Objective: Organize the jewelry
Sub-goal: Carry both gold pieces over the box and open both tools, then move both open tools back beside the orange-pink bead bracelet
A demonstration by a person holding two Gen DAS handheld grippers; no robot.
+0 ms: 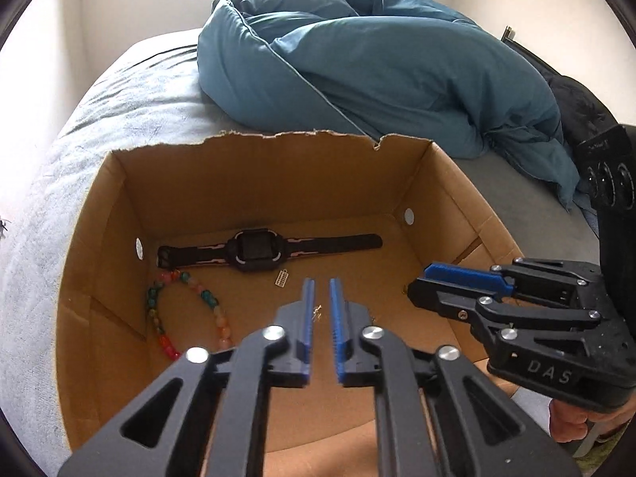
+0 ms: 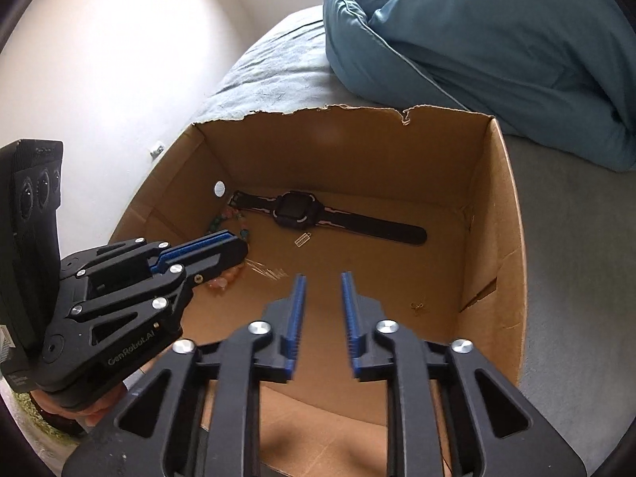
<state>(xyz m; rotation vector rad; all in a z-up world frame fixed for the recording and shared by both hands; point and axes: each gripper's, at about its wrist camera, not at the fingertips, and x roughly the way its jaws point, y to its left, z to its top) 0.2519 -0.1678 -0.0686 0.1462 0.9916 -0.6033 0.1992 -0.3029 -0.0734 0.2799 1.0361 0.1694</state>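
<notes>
Two hand-held grippers hang over an open cardboard box (image 1: 449,183) resting on a bed (image 1: 131,91). The left hand-held gripper (image 1: 321,290) has its jaws slightly apart with nothing between them; the right hand-held gripper (image 2: 322,282) is likewise apart and empty. On the box floor lie a black watch (image 1: 254,254), a coloured bead bracelet (image 1: 187,310) by the left wall, a small silver charm (image 1: 281,278) and a thin gold chain (image 2: 266,270). The sorting step seems to be starting; the next move probably calls for lowering onto one fine piece and closing precisely.
</notes>
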